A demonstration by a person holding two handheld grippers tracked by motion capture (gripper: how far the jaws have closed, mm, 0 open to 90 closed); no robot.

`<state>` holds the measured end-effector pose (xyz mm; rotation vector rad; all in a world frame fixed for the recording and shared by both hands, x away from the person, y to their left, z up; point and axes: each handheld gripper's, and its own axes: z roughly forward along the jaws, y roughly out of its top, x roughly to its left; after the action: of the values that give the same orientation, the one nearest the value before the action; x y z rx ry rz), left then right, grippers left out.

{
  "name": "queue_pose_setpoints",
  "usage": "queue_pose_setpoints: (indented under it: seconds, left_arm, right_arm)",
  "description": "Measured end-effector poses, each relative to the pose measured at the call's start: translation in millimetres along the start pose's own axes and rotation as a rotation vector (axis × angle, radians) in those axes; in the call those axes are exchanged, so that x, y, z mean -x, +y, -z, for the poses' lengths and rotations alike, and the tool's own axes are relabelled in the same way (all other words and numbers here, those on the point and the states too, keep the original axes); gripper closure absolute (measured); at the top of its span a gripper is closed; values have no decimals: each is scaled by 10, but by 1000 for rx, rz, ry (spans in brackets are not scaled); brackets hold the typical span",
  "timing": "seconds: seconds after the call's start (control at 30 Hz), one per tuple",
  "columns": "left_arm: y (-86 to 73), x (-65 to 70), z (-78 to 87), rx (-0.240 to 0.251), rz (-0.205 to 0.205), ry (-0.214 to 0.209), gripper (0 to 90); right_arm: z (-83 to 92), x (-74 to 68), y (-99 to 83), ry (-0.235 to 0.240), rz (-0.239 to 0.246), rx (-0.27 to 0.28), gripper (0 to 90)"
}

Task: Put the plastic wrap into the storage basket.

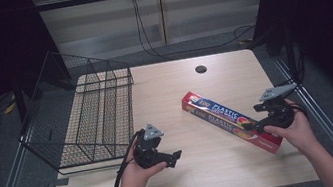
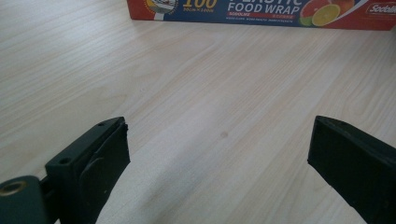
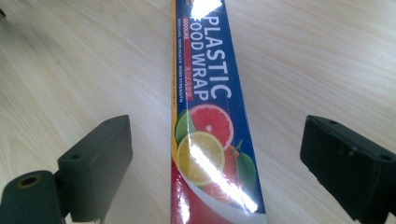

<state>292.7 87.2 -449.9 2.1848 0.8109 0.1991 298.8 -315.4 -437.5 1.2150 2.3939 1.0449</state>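
A long red and blue plastic food wrap box (image 1: 229,120) lies at a slant on the wooden table (image 1: 179,91), right of centre. My right gripper (image 1: 259,128) hovers over the box's near end, jaws wide apart. In the right gripper view the box (image 3: 210,135) runs between the two jaws, and neither pad touches it. My left gripper (image 1: 177,156) is held low near the table's front, pointing right toward the box, open with nothing in it. The left gripper view has the box (image 2: 261,11) lying across the top, beyond bare wood.
A black wire basket (image 1: 93,120) stands on the left part of the table, its tall side toward the left edge. A round cable hole (image 1: 200,69) sits near the far edge. Cables hang behind the table.
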Motion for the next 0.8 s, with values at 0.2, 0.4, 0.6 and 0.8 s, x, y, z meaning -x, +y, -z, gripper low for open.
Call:
queue_pose_setpoints:
  seconds: [0.2,0.4,0.6,0.8]
  left_arm:
    - [-15,-3,-19,-7,6,-25,53]
    - [-13,9,-17,1,25,-37,53]
    - [-14,14,-10,-4,23,-46,52]
    - [-17,20,-13,-14,10,-53,52]
  right_arm:
    - [-37,-21,58,-5,11,-7,97]
    - [-136,-33,129,-7,30,-61,102]
    - [-252,-34,239,14,42,-113,109]
    - [-400,-59,322,6,50,-204,128]
